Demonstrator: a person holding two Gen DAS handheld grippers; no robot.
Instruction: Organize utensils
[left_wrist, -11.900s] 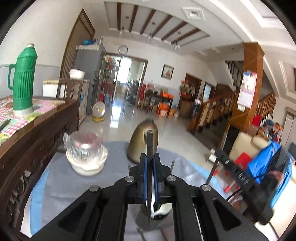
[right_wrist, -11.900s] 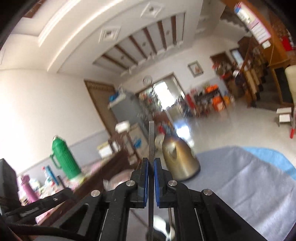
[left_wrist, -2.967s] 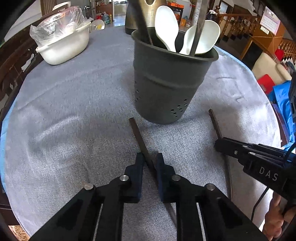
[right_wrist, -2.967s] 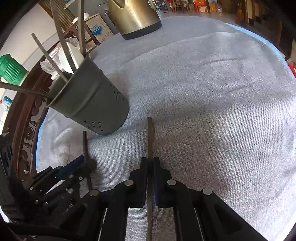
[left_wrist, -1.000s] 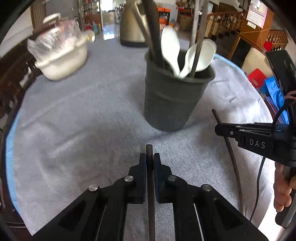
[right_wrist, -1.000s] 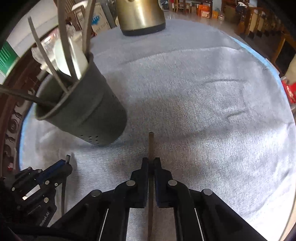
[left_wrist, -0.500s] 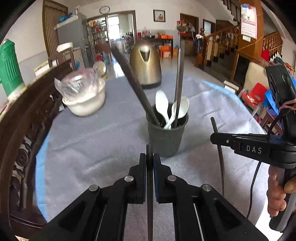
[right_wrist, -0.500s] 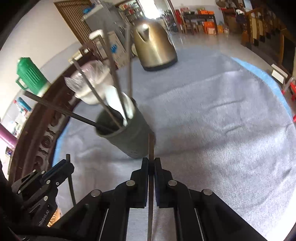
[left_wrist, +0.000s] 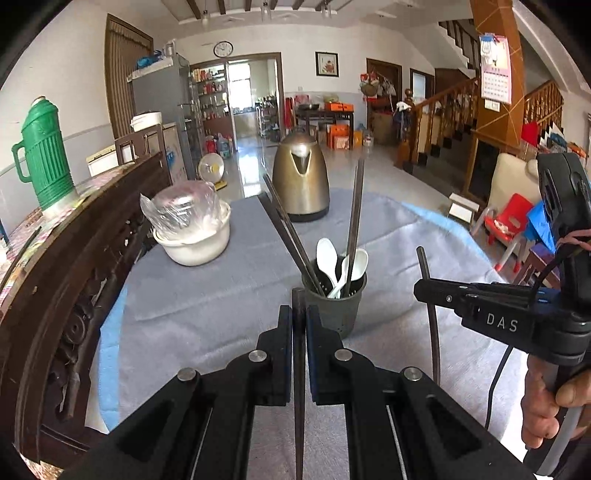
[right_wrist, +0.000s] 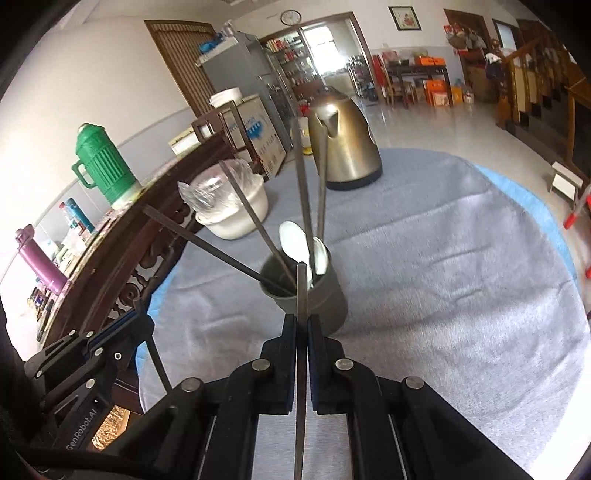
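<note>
We've got the left gripper (left_wrist: 299, 317) with its fingers clamped on a dark chopstick (left_wrist: 298, 387), and the right gripper (right_wrist: 302, 328) pinched tight on another chopstick (right_wrist: 301, 295). Just ahead of both, on the desk (right_wrist: 461, 295), stands the grey holder (left_wrist: 334, 306), holding white spoons (left_wrist: 328, 258) and leaning chopsticks (left_wrist: 356, 206).

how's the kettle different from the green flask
The kettle is brassy metal with a smooth cone-shaped body; the green flask is ribbed plastic, taller and narrower. The kettle stands on the grey cloth behind the utensil cup; the flask stands off that cloth, on a checked surface at far left. Both are upright.
</note>
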